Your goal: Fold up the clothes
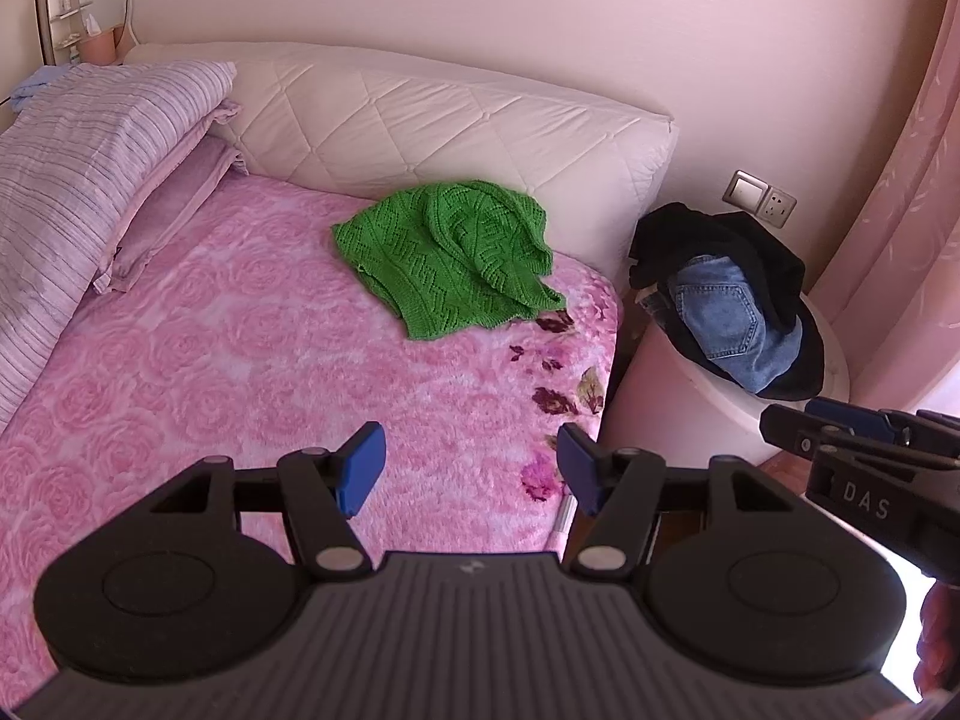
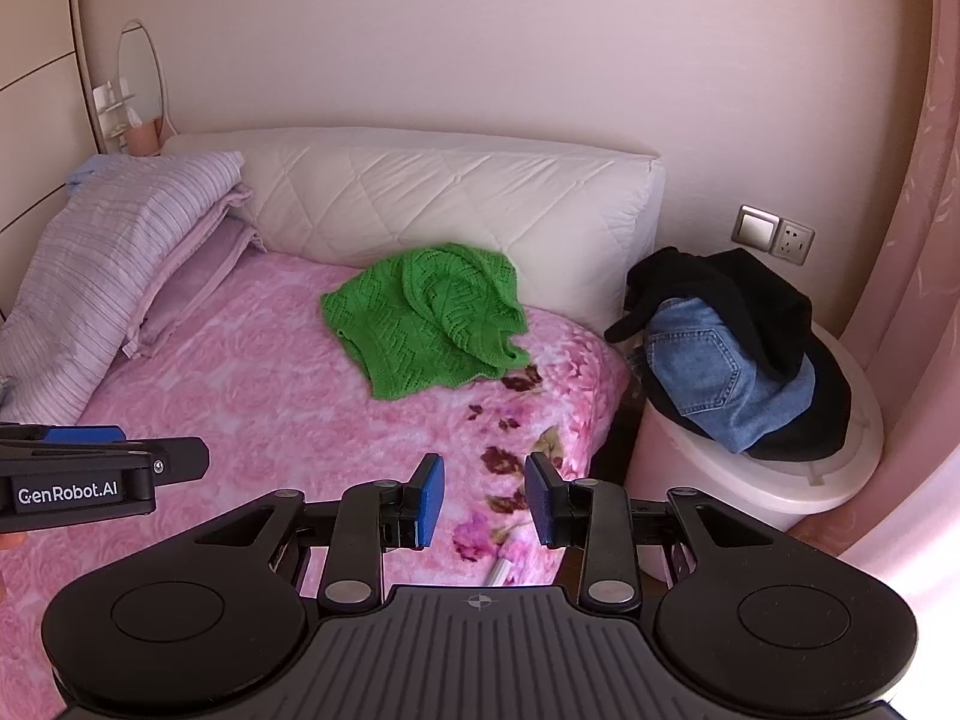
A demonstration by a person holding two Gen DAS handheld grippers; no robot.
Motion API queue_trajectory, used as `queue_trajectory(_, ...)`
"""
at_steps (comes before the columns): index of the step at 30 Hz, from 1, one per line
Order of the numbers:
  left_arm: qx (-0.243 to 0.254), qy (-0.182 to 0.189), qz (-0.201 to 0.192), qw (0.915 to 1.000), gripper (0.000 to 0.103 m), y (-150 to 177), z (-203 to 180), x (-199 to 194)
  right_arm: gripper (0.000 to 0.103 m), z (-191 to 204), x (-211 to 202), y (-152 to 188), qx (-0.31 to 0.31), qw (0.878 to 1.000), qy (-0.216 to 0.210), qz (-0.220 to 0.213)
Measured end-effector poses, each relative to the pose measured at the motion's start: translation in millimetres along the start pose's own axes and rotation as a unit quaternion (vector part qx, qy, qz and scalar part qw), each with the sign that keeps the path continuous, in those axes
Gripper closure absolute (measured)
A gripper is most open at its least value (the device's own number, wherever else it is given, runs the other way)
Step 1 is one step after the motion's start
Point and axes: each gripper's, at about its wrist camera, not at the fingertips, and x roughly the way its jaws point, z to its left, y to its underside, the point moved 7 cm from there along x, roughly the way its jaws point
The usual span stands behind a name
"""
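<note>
The room is a bedroom with pale pink walls, and the bed carries a pink blanket with a rose pattern. The green knitted sweater lies crumpled at the far right of the bed, just in front of the white quilted headboard. On the right, a round white bin holds a pile of jeans under a black garment.

The left gripper has its jaws wide and empty; the right gripper has them narrower, also with nothing between them. Both hover over the near edge of the bed, well apart from the sweater.

The loose open knit could, I think, catch on a fingertip, or only one layer could be pinched, so the sweater would bunch instead of spreading flat.

The right wrist view shows more of the bin and the left gripper's side with its printed label. The left wrist view shows the right gripper entering from the right.
</note>
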Motion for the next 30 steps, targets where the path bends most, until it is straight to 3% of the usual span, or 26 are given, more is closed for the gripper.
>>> queue_trajectory(16,-0.017,-0.013,0.002,0.9998,0.043,-16.4,13.6,15.2,0.069,9.4,20.9,-14.9,-0.011,1.000,-0.008,-0.001)
queue_trajectory(30,-0.031,-0.030,0.035,0.9985,0.044,-20.8,18.7,51.9,0.069,2.7,60.0,-17.1,-0.012,0.999,-0.025,0.027)
